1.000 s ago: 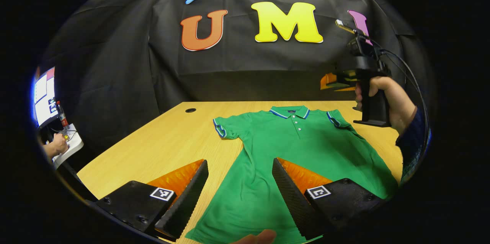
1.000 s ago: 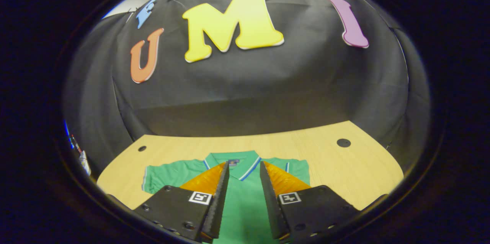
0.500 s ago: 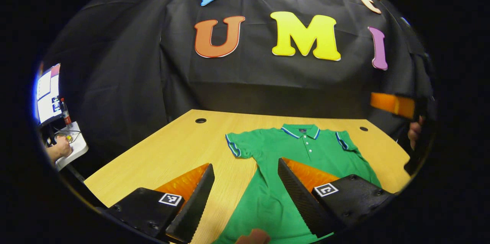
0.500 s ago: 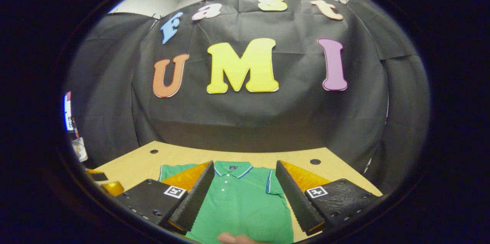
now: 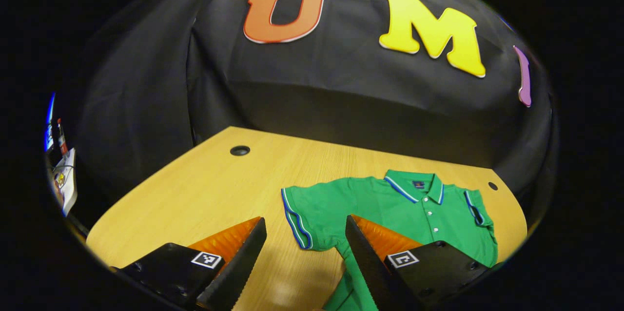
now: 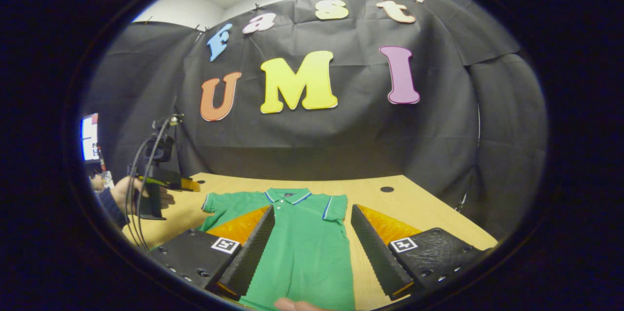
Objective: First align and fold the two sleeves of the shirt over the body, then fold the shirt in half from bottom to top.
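A green short-sleeved polo shirt (image 5: 390,208) lies flat and face up on the wooden table (image 5: 204,194), unfolded, its collar (image 5: 414,185) toward the far edge and its hem toward the near edge. The collar and both sleeve cuffs carry blue-and-white striped trim, and the buttoned placket (image 5: 431,218) shows small white buttons; the left sleeve (image 5: 307,216) and right sleeve (image 5: 475,206) are both spread outward from the body, neither folded over it. In the right gripper view the shirt (image 6: 302,242) lies straight down the table, body smooth with only slight wrinkles.
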Demonstrator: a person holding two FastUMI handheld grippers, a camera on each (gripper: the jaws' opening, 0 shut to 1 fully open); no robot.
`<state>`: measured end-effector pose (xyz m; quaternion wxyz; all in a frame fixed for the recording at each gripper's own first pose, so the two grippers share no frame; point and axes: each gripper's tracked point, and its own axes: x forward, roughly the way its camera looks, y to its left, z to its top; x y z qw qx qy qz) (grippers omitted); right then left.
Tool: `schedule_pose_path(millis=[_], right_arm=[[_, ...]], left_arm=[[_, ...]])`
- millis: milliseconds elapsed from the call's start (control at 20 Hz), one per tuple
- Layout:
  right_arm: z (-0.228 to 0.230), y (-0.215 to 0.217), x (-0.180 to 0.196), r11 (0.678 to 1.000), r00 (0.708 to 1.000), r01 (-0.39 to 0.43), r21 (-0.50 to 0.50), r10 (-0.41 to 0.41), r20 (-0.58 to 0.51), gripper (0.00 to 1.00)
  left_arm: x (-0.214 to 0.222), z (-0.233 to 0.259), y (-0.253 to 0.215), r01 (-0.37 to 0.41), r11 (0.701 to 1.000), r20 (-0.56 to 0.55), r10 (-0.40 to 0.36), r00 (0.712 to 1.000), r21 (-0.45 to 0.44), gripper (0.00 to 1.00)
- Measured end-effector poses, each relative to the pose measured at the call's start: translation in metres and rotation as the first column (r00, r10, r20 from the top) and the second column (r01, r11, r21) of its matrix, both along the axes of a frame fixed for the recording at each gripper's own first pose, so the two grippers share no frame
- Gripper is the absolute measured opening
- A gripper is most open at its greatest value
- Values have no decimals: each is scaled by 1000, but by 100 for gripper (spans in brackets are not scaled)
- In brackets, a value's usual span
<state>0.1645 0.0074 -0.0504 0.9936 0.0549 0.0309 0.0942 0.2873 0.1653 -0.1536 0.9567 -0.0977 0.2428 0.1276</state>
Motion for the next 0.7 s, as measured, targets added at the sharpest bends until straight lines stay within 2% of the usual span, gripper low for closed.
schedule_pose_path(millis=[100,200,300,400,450,700], right_arm=[[-6,-3,-3,1000,1000,-20,13,20,7,96],[-9,-5,-5,999,999,-39,-4,39,24,92],[-10,-16,0,1000,999,-13,-7,14,34,96],[-13,-17,-1,1000,999,-16,9,16,31,96],[-15,-17,-2,1000,999,-23,17,22,26,96],[-23,-15,6,999,1000,-26,22,26,17,96]], left_arm=[[18,-22,8,-38,999,-42,37,998,-29,100],[37,-36,18,-65,998,-55,64,996,-19,100],[51,-46,23,-78,997,-70,76,995,-19,99],[60,-51,24,-100,993,-59,96,994,-69,88],[60,-57,26,-122,987,-77,114,990,-105,73],[70,-59,44,-187,964,-69,177,982,-189,37]])
